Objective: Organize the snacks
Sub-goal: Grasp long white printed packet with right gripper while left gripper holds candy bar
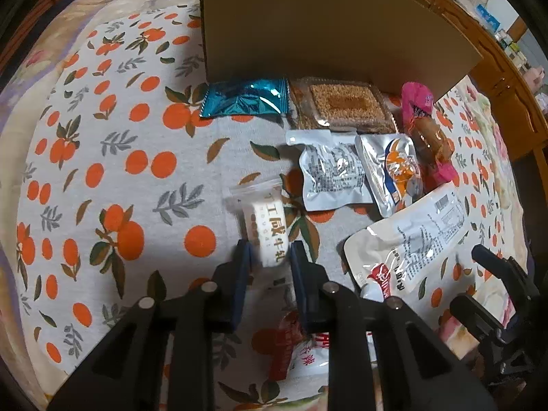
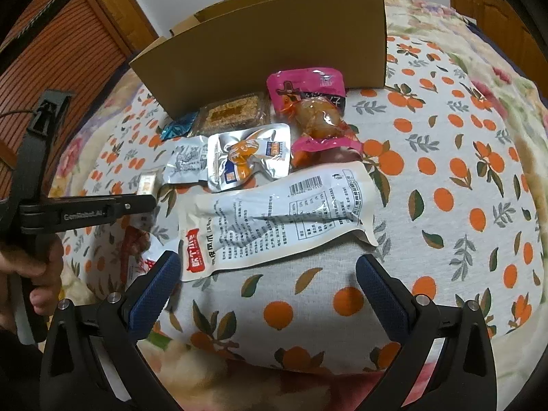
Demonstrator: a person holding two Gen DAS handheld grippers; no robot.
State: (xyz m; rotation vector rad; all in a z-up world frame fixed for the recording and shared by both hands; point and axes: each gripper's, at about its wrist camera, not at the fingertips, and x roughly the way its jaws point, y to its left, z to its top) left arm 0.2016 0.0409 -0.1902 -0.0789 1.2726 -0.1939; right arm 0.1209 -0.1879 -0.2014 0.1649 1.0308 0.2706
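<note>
The left gripper (image 1: pixel 269 257) clamps a small white nougat packet (image 1: pixel 265 226) on the orange-print bed cover (image 1: pixel 120 171), left of the other snacks. The right gripper (image 2: pixel 269 274) stands wide, empty, near the large white pouch (image 2: pixel 274 222). The cardboard box (image 2: pixel 274 51) stands far behind.

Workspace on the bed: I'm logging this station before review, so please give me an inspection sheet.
Surface: orange-fruit printed bedspread, rumpled.
Job's things: open brown cardboard box; teal foil packet, clear tray of sesame bars, two silver pouches, pink wrapped snack, large white flat pouch, small white wrapped candy.
Clutter: nothing seen.
Grippers: left gripper shut on the candy; right gripper open, empty.
Cables: nothing seen.
Surroundings: wooden cabinets.
</note>
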